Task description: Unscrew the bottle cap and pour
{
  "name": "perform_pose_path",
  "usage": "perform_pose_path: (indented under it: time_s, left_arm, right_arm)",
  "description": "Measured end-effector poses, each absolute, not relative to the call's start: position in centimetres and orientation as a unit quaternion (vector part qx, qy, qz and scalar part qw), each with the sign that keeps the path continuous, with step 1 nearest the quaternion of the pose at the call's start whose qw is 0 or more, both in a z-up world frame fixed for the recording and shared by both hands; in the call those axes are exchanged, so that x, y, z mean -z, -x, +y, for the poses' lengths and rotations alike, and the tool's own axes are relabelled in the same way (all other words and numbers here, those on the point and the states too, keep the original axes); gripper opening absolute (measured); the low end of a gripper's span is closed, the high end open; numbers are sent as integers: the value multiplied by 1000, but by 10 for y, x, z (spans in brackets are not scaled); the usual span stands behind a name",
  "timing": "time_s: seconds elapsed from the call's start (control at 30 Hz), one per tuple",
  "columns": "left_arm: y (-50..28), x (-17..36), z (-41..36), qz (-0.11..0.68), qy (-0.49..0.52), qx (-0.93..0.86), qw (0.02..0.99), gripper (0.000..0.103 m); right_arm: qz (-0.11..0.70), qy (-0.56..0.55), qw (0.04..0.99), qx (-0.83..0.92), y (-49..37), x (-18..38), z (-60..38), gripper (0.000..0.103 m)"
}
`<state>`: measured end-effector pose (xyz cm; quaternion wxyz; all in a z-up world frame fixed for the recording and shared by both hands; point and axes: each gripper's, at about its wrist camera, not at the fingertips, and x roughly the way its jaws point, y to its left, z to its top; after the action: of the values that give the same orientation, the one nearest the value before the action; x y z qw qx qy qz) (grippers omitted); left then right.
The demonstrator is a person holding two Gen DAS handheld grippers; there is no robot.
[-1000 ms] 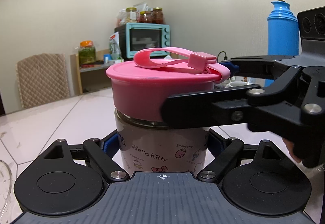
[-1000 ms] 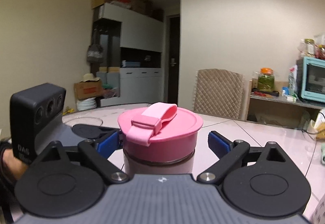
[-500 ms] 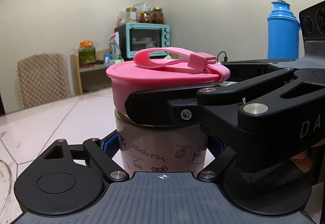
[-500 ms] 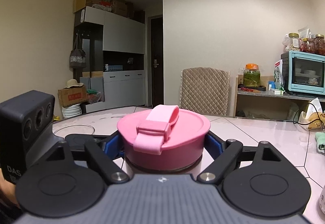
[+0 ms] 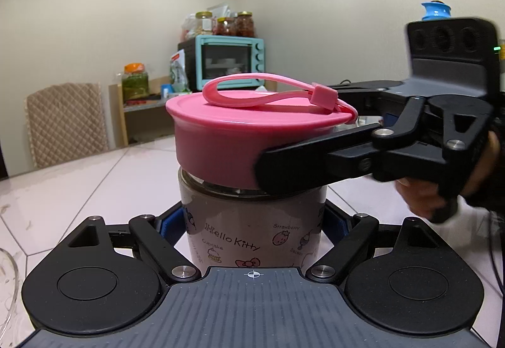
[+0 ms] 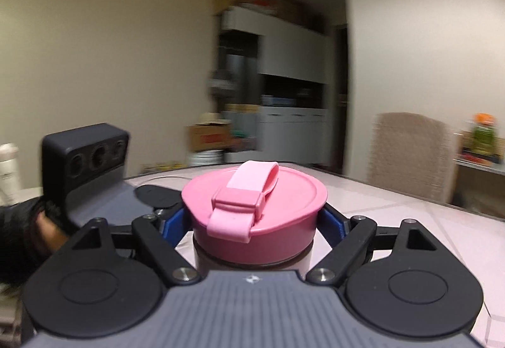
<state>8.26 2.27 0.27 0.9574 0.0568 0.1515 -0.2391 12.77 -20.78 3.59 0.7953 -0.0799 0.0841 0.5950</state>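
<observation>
Clamping pink cap (image 6: 254, 215), right tool (image 6: 255, 221); left tool (image 5: 252, 221) pinching slick, fragile-looking bottle (image 5: 252, 221) body; grip cap rim.

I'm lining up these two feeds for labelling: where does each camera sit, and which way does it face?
Left wrist: sits on the left gripper, looking level along its fingers, shut on the bottle body; the right gripper enters from the right with a hand behind it.
Right wrist: sits on the right gripper, looking from the bottle's other side across the pink cap it clamps; the left gripper's camera block and a dark sleeve show at left.
Shared: cap, quilted chair, green jar.
</observation>
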Motion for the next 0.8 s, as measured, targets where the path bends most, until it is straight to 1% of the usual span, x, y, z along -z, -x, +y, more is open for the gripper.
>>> perform_pose_path:
  time_s: [0.13, 0.37, 0.5, 0.8]
  left_arm:
    - [-83, -3, 23, 151, -56, 240, 957, 90]
    - [-84, -2, 25, 152, -54, 241, 957, 90]
    - [-83, -3, 23, 152, -55, 241, 957, 90]
    - [-84, -2, 23, 152, -55, 240, 957, 90]
  right_arm:
    - [82, 76, 779, -617, -134, -38, -212, 85]
    - [91, 55, 841, -531, -98, -46, -213, 87]
    - [97, 45, 869, -483, -79, -44, -211, 91]
    - [93, 35, 910, -403, -56, -37, -190, 91]
